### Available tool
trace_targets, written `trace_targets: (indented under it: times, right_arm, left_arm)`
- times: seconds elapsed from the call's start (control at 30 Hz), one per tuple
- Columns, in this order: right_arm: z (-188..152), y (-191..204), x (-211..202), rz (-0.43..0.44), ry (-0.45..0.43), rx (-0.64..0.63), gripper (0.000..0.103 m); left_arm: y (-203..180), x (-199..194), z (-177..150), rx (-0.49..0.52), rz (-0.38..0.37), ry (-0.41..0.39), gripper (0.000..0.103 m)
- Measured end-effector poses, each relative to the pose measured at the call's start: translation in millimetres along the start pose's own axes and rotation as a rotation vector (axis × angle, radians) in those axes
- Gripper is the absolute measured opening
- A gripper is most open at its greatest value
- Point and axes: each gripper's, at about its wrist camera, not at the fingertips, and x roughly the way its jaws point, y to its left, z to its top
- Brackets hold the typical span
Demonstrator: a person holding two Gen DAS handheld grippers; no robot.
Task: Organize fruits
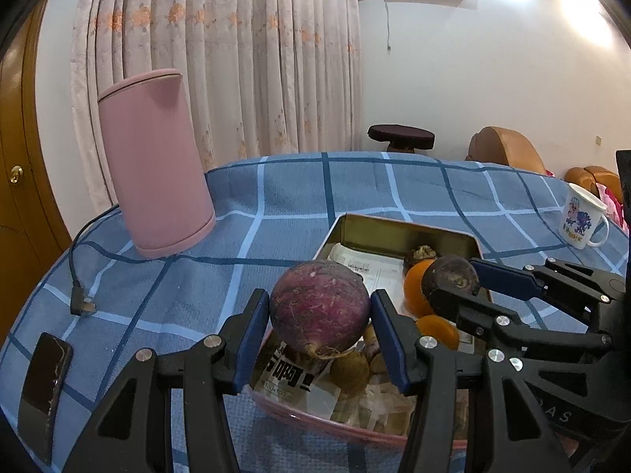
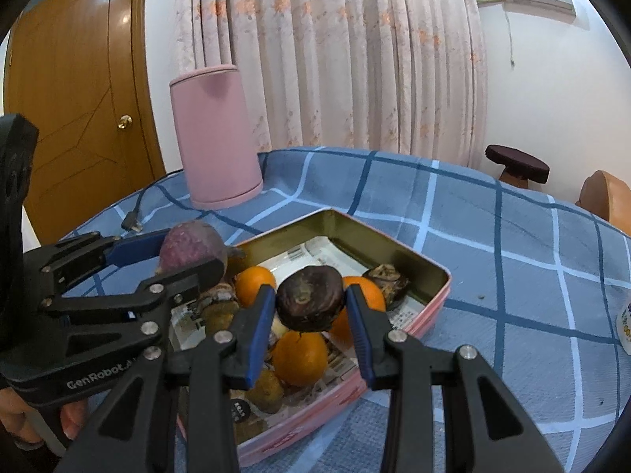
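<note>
Checked cloth [image 1: 276,197] covers table; curtain [image 1: 236,59] upper centre. Left gripper [image 1: 319,311] clamps purple turnip [image 1: 320,309], right gripper [image 2: 309,299] dark fruit [image 2: 309,295], above tin [image 2: 394,252]. Only left view shows mug [image 1: 581,218], phone [image 1: 43,390].

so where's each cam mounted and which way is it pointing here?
Left wrist: on the left gripper, looking along its fingers over the tin toward the curtain; it grips a purple root; right gripper at right edge.
Right wrist: on the right gripper, facing the same way, gripping a dark fruit; left gripper and holding fingers at left.
Shared: tin, oranges, pink kettle, both grippers.
</note>
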Motion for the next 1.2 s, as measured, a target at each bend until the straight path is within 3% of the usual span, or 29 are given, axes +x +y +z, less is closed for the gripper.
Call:
trace_targets:
  times: [0.43,0.5,0.6,0.73,0.83,1.2]
  right_arm:
    - [-6.2,3.6,5.4,0.03,0.047,0.001,0.043]
    - [-6.9,2.3,5.1,0.024,0.053,0.007,0.048]
    - [-8.7,-2.8,1.1,0.013,0.046,0.031,0.067]
    - [-10.7,-5.0,-16.3,0.015,0.004,0.053,0.081]
    - [-13.0,-4.3,-30.5,-0.01,-0.02,0.049,0.094]
    - [-20.9,-6.9,-77.9,-0.066,-0.077,0.08,0.099]
  left_arm:
    - [0.3,0.5,-6.6,0.014,-0.001,0.024,0.055]
    - [0.9,-0.3,-7.3,0.014,-0.003,0.029,0.055]
    - [2.7,-6.5,-8.7,0.013,-0.008,0.02,0.056]
    - [4.9,-17.2,-7.3,0.001,-0.007,-0.001,0.075]
    - [2.6,-25.9,-6.8,0.007,-0.014,-0.017,0.077]
    - [-5.5,-51.5,-8.5,0.003,-0.047,-0.05,0.077]
